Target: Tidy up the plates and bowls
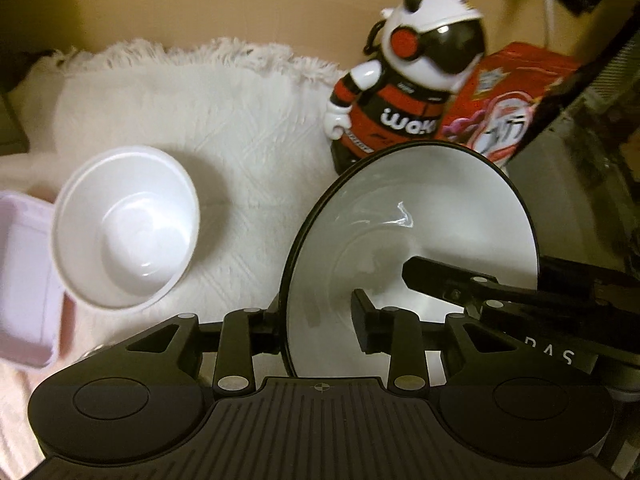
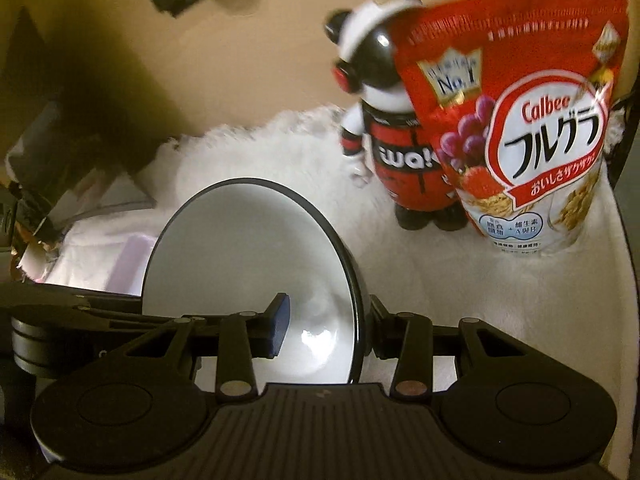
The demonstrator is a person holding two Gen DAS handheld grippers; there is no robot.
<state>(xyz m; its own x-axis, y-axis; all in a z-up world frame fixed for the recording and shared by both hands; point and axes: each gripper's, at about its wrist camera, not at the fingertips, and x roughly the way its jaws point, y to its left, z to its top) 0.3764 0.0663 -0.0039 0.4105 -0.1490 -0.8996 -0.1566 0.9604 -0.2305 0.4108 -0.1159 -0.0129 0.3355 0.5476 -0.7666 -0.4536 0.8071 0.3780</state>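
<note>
A black-rimmed bowl with a white inside (image 1: 420, 216) is held tilted on edge above the white cloth. My left gripper (image 1: 320, 328) is shut on its rim, one finger outside and one inside. My right gripper (image 2: 324, 328) is shut on the opposite rim of the same bowl (image 2: 248, 256); its arm shows in the left wrist view (image 1: 500, 296). A plain white bowl (image 1: 128, 228) stands upright on the cloth to the left, free of both grippers.
A pale pink rectangular container (image 1: 24, 280) lies at the far left. A panda figure in red and black (image 1: 404, 80) and a red Calbee cereal bag (image 2: 520, 120) stand at the back on the white cloth (image 1: 224, 120). Dark clutter sits at the left (image 2: 60, 160).
</note>
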